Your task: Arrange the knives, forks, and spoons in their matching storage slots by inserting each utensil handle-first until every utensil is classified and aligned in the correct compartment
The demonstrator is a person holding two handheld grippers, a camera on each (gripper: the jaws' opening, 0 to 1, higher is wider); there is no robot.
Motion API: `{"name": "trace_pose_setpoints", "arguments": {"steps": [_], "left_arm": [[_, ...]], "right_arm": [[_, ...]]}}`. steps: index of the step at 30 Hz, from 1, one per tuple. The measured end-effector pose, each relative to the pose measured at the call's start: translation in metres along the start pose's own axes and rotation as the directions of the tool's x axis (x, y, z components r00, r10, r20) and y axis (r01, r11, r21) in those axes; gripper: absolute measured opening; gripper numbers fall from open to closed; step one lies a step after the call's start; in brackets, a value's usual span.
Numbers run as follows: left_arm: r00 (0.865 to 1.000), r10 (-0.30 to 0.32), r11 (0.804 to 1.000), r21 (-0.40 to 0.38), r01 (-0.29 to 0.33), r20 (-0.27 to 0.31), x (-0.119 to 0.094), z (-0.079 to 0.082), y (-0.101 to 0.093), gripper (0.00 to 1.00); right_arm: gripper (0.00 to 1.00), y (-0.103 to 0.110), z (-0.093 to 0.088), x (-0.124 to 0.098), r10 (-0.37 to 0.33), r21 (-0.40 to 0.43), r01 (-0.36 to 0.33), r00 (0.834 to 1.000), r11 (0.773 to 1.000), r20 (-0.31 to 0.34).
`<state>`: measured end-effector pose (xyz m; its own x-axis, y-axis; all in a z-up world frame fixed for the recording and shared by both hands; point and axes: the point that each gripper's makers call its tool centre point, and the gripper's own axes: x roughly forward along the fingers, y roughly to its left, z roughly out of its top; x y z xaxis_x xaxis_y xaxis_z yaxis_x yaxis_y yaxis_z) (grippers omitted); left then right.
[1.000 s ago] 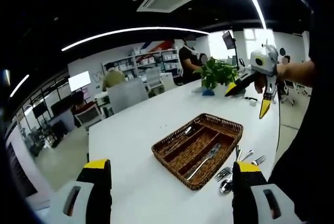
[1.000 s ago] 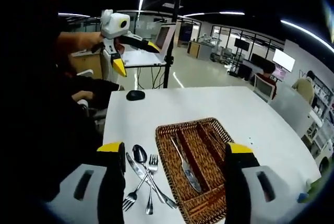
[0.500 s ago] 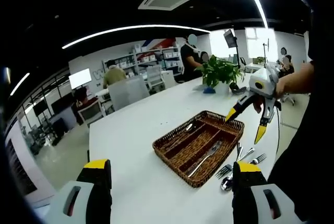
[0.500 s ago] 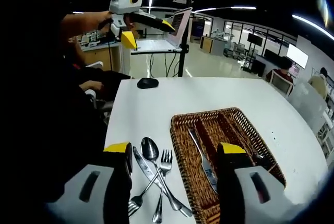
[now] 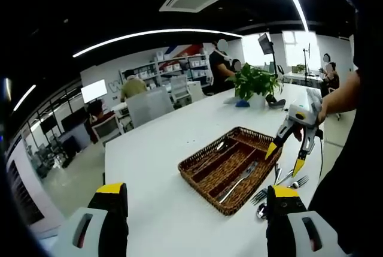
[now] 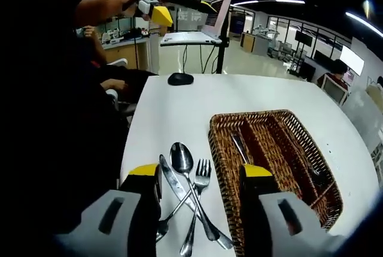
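Note:
A brown wicker tray (image 5: 200, 179) with long slots sits on the white table; a fork-like piece (image 5: 239, 178) and a spoon (image 5: 214, 148) lie in it. Loose cutlery (image 5: 276, 180) lies beside its near edge. In the right gripper view that pile is a spoon (image 6: 181, 157), a fork (image 6: 201, 174) and a knife (image 6: 172, 184), crossed over each other left of the tray (image 6: 281, 149). My right gripper (image 6: 200, 173) hovers open just above them, and is also seen as the right gripper (image 5: 285, 156). My left gripper (image 5: 196, 209) is open, held high and away, seen as the left gripper (image 6: 185, 10).
A black mouse (image 6: 181, 78) lies at the table's far end, with a laptop on a stand (image 6: 209, 26) behind it. A potted plant (image 5: 254, 83) stands on the table beyond the tray. Chairs and people are further back. A person's dark clothing borders the table edge.
My right gripper has come down and closer to the loose cutlery beside the tray. The left gripper has stayed roughly where it was, still open.

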<state>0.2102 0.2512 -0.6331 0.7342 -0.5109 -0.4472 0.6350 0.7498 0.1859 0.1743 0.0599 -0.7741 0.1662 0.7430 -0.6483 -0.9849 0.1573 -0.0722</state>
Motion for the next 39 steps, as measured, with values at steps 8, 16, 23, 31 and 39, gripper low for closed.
{"name": "trace_pose_setpoints", "arguments": {"steps": [8,16,23,31,39], "left_arm": [[1.0,-0.02,1.0,-0.008,0.02,-0.014,0.001,-0.004,-0.007,1.0],[0.999,-0.029,1.0,-0.01,0.029,-0.029,-0.003,-0.005,-0.006,1.0],[0.999,-0.023,1.0,-0.004,0.023,-0.026,-0.005,-0.006,-0.006,1.0],[0.999,-0.018,1.0,-0.007,0.018,-0.027,-0.009,-0.008,-0.006,1.0],[0.999,-0.024,1.0,-0.016,0.023,-0.027,-0.011,-0.01,-0.008,1.0]], "right_arm": [[0.39,0.008,-0.018,0.02,0.041,-0.065,-0.043,0.998,0.997,-0.041],[0.23,0.014,-0.032,0.04,0.057,-0.16,-0.069,0.995,0.985,-0.08],[0.16,0.018,-0.047,0.054,0.079,-0.169,-0.099,0.989,0.981,-0.123],[0.09,0.022,-0.064,0.058,0.098,-0.175,-0.133,0.977,0.976,-0.192],[0.02,0.018,-0.068,0.064,0.076,-0.199,-0.123,0.97,0.972,-0.229]]}}
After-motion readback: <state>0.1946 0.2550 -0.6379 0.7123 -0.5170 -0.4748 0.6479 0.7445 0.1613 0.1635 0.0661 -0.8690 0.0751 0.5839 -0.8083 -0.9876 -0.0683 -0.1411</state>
